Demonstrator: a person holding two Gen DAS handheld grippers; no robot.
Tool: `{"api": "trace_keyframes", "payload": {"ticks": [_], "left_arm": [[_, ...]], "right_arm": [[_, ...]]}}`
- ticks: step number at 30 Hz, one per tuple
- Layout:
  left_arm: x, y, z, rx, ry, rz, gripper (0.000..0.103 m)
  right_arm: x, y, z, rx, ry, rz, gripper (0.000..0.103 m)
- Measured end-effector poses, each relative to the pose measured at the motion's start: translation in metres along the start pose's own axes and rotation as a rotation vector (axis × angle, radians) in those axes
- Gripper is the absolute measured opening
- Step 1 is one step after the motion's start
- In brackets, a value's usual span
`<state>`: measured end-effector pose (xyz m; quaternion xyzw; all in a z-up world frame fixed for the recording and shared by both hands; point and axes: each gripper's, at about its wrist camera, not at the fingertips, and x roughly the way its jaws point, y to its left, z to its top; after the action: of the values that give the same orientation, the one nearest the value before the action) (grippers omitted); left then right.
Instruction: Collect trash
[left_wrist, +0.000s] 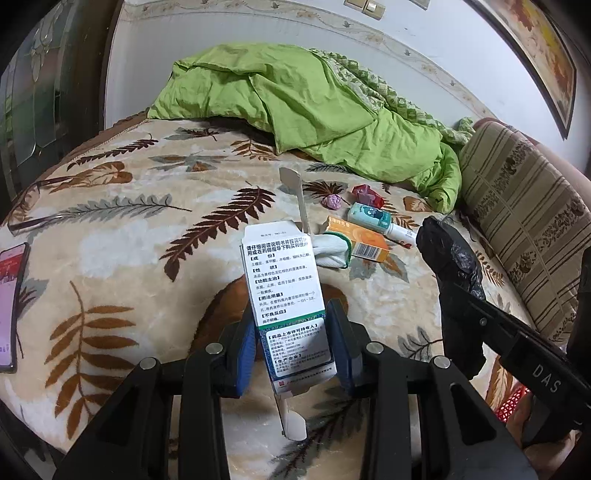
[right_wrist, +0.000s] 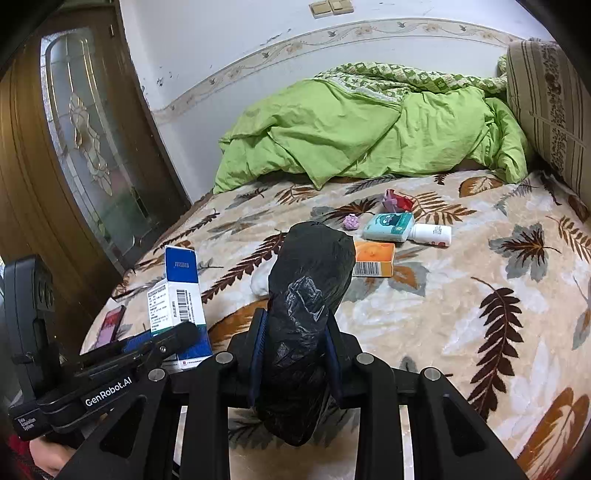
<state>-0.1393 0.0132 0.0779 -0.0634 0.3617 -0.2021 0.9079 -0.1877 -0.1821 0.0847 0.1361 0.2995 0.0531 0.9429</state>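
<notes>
Hidden/unclear: white cloth item (left_wrist: 332, 251) w/ green trim is half behind the medicine box (left_wrist: 286, 291) in left view; in right view only a white sliver shows behind the black trash bag (right_wrist: 308, 295). Fine print on the med box unreadable. Phone (left_wrist: 11, 306) cut off at the blanket's left edge. Bag opening not visible, can't tell which end is up.

Around: leaf-print blanket (left_wrist: 129, 236) carries everything. Green duvet (right_wrist: 332, 133) bunched along the far edge by the wall, striped pillow (right_wrist: 546, 103) at far right corner. Mid-blanket cluster: orange box (right_wrist: 373, 260), teal packet (right_wrist: 388, 226) touching a white bottle (right_wrist: 432, 234), purple crumpled wad (right_wrist: 351, 222), red wrapper (right_wrist: 397, 199) further back. Bag blocks part of the orange box in right view.

Grippers: left gripper (left_wrist: 291, 343) clamped on the med box's lower end, box upright, top flap open, lifted off the blanket. Right gripper (right_wrist: 295, 354) clamped on the black trash bag, bag sticks out fwd past the fingers. Med box sits just left of the bag, near but not touching.
</notes>
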Motion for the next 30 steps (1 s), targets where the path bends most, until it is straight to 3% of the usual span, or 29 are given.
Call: {"api": "trace_keyframes", "payload": {"ticks": [19, 30], "left_arm": [[0.023, -0.003, 0.0, 0.002, 0.035, -0.02, 0.035], [0.029, -0.009, 0.0, 0.05, 0.022, 0.046, 0.035]], "right_arm": [[0.018, -0.008, -0.002, 0.013, 0.029, -0.028, 0.03], [0.019, -0.015, 0.0, 0.054, 0.025, -0.011, 0.03]]}}
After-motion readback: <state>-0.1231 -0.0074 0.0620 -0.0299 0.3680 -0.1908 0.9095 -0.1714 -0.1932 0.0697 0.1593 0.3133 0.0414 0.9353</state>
